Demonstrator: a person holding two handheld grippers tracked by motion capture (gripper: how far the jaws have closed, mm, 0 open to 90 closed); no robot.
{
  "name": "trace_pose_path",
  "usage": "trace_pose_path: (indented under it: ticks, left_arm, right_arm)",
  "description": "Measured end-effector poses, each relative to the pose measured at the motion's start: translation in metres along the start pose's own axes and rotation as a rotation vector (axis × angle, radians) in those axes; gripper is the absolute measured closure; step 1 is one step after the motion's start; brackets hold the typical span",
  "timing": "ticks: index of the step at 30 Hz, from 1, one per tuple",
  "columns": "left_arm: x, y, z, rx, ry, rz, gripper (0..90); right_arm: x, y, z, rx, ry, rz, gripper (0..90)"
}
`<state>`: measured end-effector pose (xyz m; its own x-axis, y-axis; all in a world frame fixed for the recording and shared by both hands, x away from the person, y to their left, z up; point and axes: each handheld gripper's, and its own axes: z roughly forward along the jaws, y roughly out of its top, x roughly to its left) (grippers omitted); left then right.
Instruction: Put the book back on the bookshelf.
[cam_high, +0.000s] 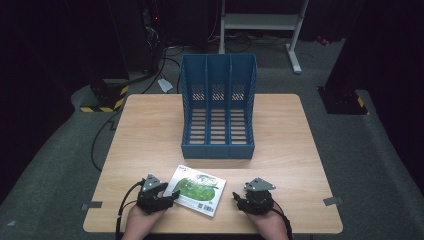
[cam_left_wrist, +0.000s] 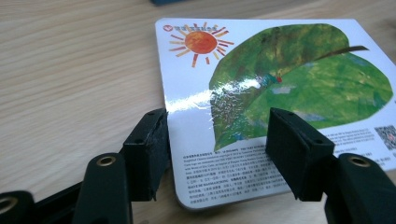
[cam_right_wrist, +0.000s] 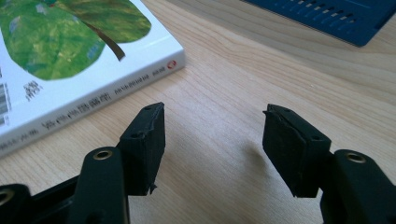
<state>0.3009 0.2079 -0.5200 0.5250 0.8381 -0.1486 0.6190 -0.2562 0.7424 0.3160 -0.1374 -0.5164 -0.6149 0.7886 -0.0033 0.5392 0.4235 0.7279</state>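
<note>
A thin white book (cam_high: 196, 190) with a green leaf and an orange sun on its cover lies flat near the table's front edge. My left gripper (cam_high: 172, 196) is at the book's left end. In the left gripper view its jaws (cam_left_wrist: 217, 119) stand apart over the near corner of the book (cam_left_wrist: 280, 60), one jaw beside the edge and the other above the cover, with no pad seen pressing. My right gripper (cam_high: 236, 200) sits just right of the book, open over bare wood (cam_right_wrist: 215, 112), with the book's spine (cam_right_wrist: 70, 46) off to its left.
A blue three-slot file rack (cam_high: 218, 107) stands at the middle back of the wooden table (cam_high: 150, 130); its base shows in the right gripper view (cam_right_wrist: 336, 18). Cables trail from both grippers over the front edge. Dark floor and a white stand lie beyond.
</note>
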Motion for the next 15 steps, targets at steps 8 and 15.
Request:
trace_pose_path:
  ticks: [8, 15]
  left_arm:
    - [-0.018, 0.003, 0.007, 0.004, -0.038, 0.033, 40.0]
    - [-0.023, 0.003, 0.011, -0.007, -0.052, 0.019, 40.5]
  right_arm:
    - [0.002, -0.006, -0.003, 0.029, -0.011, -0.018, 42.1]
    - [0.004, -0.005, -0.001, 0.036, -0.019, -0.015, 45.3]
